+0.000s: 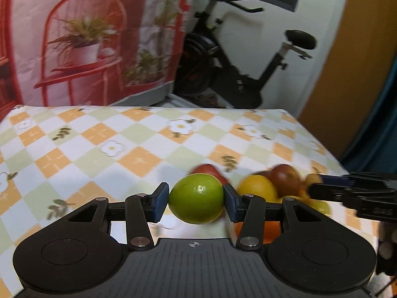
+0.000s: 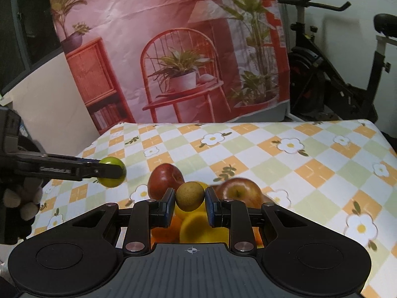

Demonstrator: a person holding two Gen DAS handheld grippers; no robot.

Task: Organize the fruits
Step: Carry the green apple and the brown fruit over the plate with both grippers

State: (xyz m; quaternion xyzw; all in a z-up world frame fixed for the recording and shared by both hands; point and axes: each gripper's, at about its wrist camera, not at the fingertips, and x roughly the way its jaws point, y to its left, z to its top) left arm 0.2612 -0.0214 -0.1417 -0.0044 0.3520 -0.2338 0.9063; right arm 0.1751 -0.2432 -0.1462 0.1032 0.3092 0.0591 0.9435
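Setting: a table under a checked cloth of orange, green and white squares with daisies; behind it a printed backdrop of a red chair and potted plants, and an exercise bike to the side.

Item 1, green fruit. Round, smooth, glossy. Clamped at its widest part between the blue pads of the left claw, one pad on each side, so that it cannot roll out. Seen from the right claw's camera it hangs clear above the cloth, up and to the left of the pile. Judged to be in carriage away from the heap, for sorting.

Item 2, brown fruit. Small, round, rough-skinned. Gripped likewise between the pads of the right claw, directly above the pile, likely just picked from it.

Item 3, the pile, just beyond and beneath the right claw's fingers. One red apple ahead and left of the fingertips; a second apple ahead and right, touching or nearly touching the rest; yellow fruit and an orange one below the fingers. The heap sits unsorted, the fruits leaning on one another.

No bowl or tray for the fruit shows in either view. From the left claw's camera the pile is blurred.
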